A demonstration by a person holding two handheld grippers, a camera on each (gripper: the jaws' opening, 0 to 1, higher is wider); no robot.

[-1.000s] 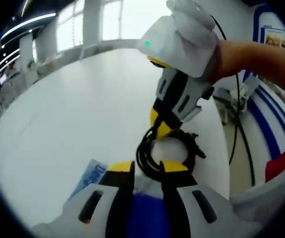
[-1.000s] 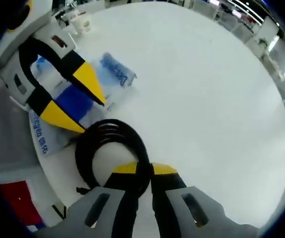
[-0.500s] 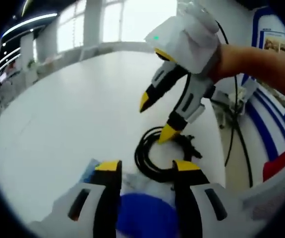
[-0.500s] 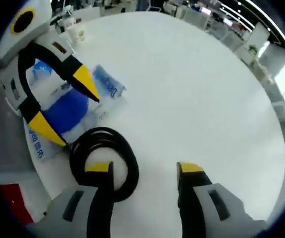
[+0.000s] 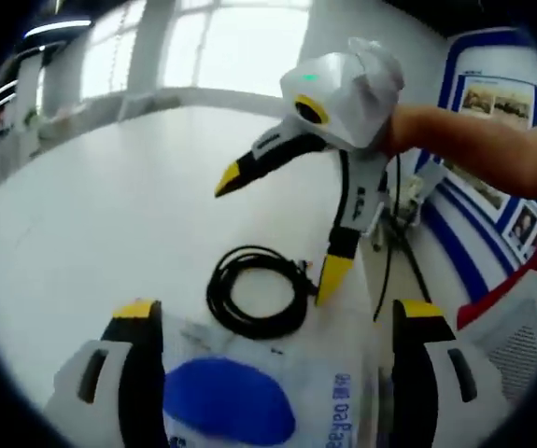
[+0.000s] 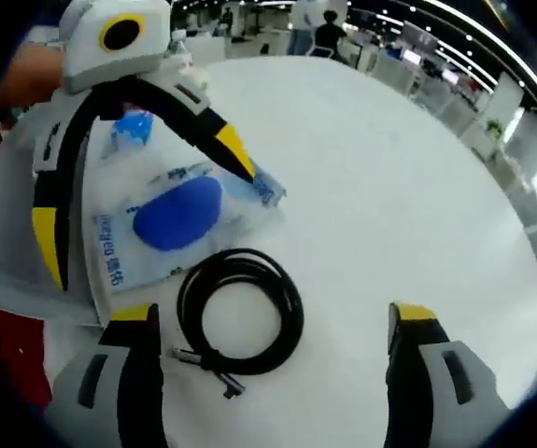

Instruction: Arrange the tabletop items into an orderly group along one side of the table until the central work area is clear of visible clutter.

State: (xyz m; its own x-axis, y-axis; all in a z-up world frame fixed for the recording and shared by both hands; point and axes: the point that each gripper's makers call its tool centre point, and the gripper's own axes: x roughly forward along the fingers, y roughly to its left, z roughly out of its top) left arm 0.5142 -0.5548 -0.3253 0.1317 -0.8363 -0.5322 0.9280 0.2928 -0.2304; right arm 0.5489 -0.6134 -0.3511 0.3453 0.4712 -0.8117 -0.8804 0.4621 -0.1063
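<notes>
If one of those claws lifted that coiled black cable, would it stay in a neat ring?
Probably not. The black cable is thin and loosely looped with no tie visible, so it would likely sag and uncoil. Its free plug end already sticks out and may dangle. It looks light, and on the smooth white table a push should slide it.

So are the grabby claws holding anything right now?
No, nothing. The left gripper and right gripper are both open. The black cable coil and the plastic bag just lie on the white table.
</notes>
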